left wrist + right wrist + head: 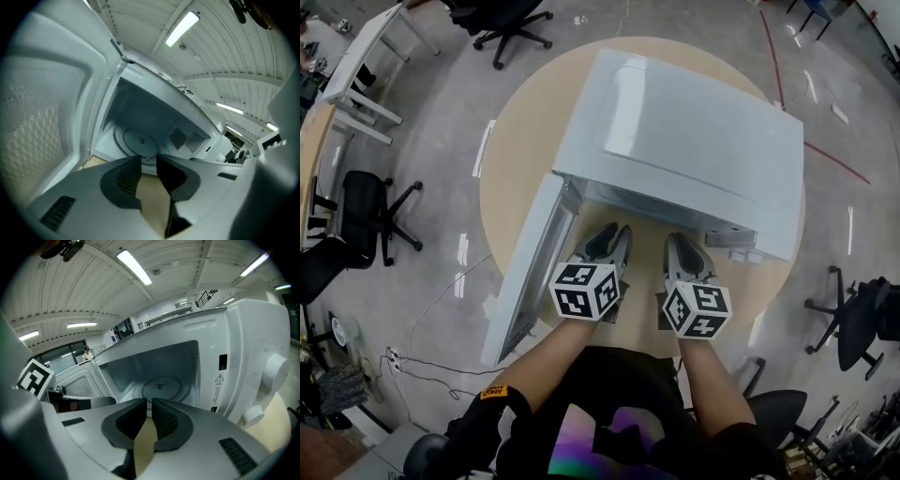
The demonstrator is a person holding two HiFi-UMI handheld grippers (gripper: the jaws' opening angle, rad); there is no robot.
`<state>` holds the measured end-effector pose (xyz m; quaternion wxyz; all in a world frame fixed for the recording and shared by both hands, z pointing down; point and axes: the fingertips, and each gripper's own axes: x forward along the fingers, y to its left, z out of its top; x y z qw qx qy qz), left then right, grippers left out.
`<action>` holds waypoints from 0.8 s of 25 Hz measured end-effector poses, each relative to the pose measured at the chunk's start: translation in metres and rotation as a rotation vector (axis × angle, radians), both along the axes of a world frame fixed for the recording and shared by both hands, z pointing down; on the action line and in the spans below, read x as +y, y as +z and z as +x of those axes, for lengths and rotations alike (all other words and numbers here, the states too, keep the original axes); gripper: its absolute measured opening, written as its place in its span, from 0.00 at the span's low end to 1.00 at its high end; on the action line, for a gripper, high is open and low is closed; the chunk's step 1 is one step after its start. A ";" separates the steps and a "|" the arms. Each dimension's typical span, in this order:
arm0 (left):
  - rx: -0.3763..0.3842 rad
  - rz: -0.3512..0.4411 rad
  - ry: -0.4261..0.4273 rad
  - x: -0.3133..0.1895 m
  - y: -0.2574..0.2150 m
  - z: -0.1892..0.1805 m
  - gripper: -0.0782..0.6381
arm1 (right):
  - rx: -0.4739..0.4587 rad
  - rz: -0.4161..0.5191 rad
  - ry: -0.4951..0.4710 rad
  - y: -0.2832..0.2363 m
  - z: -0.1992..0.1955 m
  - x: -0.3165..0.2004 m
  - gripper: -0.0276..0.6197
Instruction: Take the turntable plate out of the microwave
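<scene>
Your left gripper (149, 160) jaws spread, empty; right gripper (149, 403) jaws a slit apart, empty (both facing the open microwave (675, 141)). Turntable plate (164, 389) sits inside, untouched.

turntable plate (161, 386): round, seemingly flat | inside open microwave (675, 141)

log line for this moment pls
door open | plate inside microwave, untouched | left gripper fingers apart, empty | right gripper fingers barely apart, empty | both in front of opening
</scene>
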<state>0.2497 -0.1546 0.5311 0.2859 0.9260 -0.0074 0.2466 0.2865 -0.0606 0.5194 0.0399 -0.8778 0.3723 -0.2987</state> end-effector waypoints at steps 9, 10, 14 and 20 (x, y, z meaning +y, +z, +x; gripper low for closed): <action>-0.091 -0.134 -0.091 -0.017 0.050 0.038 0.30 | -0.072 0.018 -0.018 0.033 0.015 -0.004 0.14; -0.095 -0.145 -0.101 -0.019 0.053 0.041 0.30 | -0.079 0.017 -0.018 0.035 0.017 -0.004 0.14; -0.106 -0.178 -0.136 -0.026 0.063 0.053 0.30 | -0.094 0.012 -0.013 0.043 0.026 -0.004 0.14; -0.124 -0.254 -0.189 -0.033 0.076 0.063 0.30 | -0.107 0.015 -0.009 0.050 0.033 -0.004 0.14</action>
